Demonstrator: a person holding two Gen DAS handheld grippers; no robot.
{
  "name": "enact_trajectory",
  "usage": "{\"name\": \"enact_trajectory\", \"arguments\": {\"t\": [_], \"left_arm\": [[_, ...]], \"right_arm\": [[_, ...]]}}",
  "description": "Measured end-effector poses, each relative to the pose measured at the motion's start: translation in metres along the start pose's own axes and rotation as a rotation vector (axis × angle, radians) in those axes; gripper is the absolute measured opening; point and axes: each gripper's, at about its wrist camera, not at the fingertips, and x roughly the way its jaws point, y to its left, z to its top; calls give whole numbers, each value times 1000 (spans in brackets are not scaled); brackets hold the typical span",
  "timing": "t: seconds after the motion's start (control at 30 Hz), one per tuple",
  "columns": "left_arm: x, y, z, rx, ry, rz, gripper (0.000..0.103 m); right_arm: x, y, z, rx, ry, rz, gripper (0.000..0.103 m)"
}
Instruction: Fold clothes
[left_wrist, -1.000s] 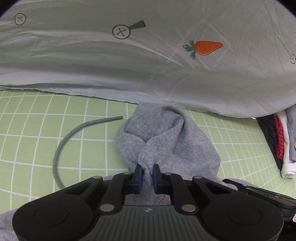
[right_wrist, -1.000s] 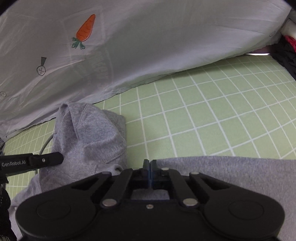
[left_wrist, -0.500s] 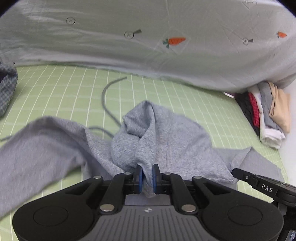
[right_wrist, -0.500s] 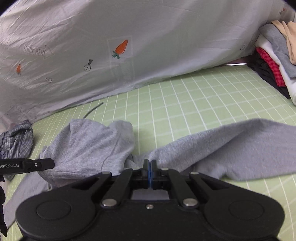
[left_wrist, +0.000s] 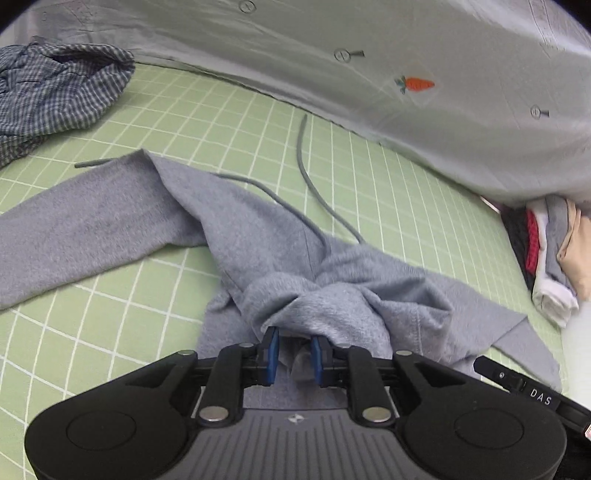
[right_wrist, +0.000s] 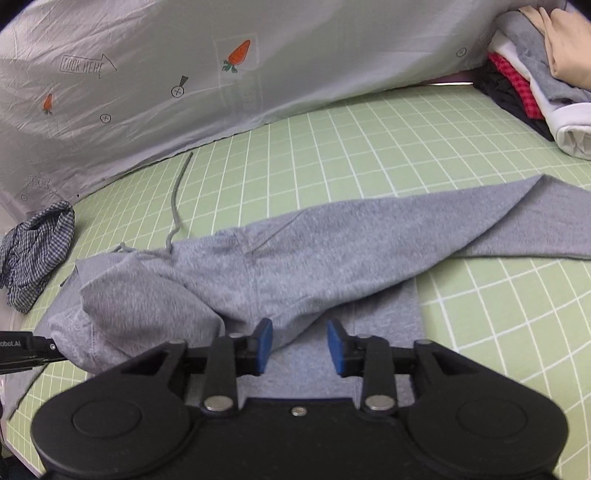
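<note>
- The grey hoodie (right_wrist: 317, 251) lies spread on the green grid mat (right_wrist: 369, 147), its long axis across my view and one sleeve (right_wrist: 535, 221) running off right.
- My left gripper (left_wrist: 294, 349) sits at the bunched hood (left_wrist: 332, 299), parted; a fold hangs between the pads, probably loose.
- My right gripper (right_wrist: 299, 345) hovers wide apart, empty, just over the body hem.
- A folded stack (right_wrist: 535, 85) waits far right.

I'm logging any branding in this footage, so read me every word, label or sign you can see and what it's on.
"DAS": black bar at lower right, left wrist view.
"LOOK HERE", in an arrow outline: grey printed sheet.
A second, smaller arrow low on the sheet: too blurred to read.
"bot.AI", start cut off: black bar at left edge, right wrist view.
</note>
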Motion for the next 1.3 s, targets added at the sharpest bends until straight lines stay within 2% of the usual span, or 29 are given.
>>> {"name": "enact_trajectory", "arguments": {"t": [0.03, 0.13, 0.27, 0.33, 0.4, 0.53, 0.63, 0.77, 0.8, 0.83, 0.87, 0.9, 0.93, 1.0, 1.1, 1.23, 1.3], "left_arm": [[-5, 3, 3, -21, -19, 2, 28], [-10, 10, 10, -67, -59, 26, 36], [-5, 26, 13, -123, -34, 42, 39], [-2, 29, 13, -124, -20, 43, 40], [1, 32, 13, -113, -2, 48, 41], [10, 35, 8, -69, 45, 66, 42], [12, 37, 5, -43, 69, 68, 47], [13, 42, 6, -23, 84, 56, 48], [13, 43, 7, -22, 84, 52, 48], [12, 44, 8, -20, 83, 49, 48], [12, 44, 9, -16, 81, 46, 48], [12, 43, 10, -11, 80, 42, 48], [12, 42, 11, -5, 78, 37, 48], [12, 39, 10, 7, 76, 27, 48], [12, 34, 5, 25, 84, 15, 49], [19, 29, -7, 32, 119, 9, 49], [22, 27, -13, 31, 136, 3, 49]], "right_arm": [[-1, 1, 4, -2, -11, 3, 40], [-1, 8, 15, -7, -36, 21, 50], [7, 28, 28, -4, -38, 75, 54], [11, 42, 33, -18, -46, 103, 56], [15, 59, 38, -47, -59, 115, 64], [30, 92, 36, -106, -50, 111, 64], [36, 109, 28, -140, -33, 108, 65], [41, 123, 14, -195, -2, 92, 67], [44, 125, 10, -212, 8, 83, 63], [46, 126, 7, -225, 20, 79, 45], [46, 126, 4, -233, 27, 80, 33], [44, 123, 1, -233, 19, 77, 12], [39, 119, -1, -221, -4, 66, 6], [21, 106, -1, -176, -81, 34, 5], [-12, 76, -2, -73, -184, -64, 3], [-24, 32, -20, 55, -157, -218, 4], [-20, 11, -35, 151, -85, -238, 5]]}}
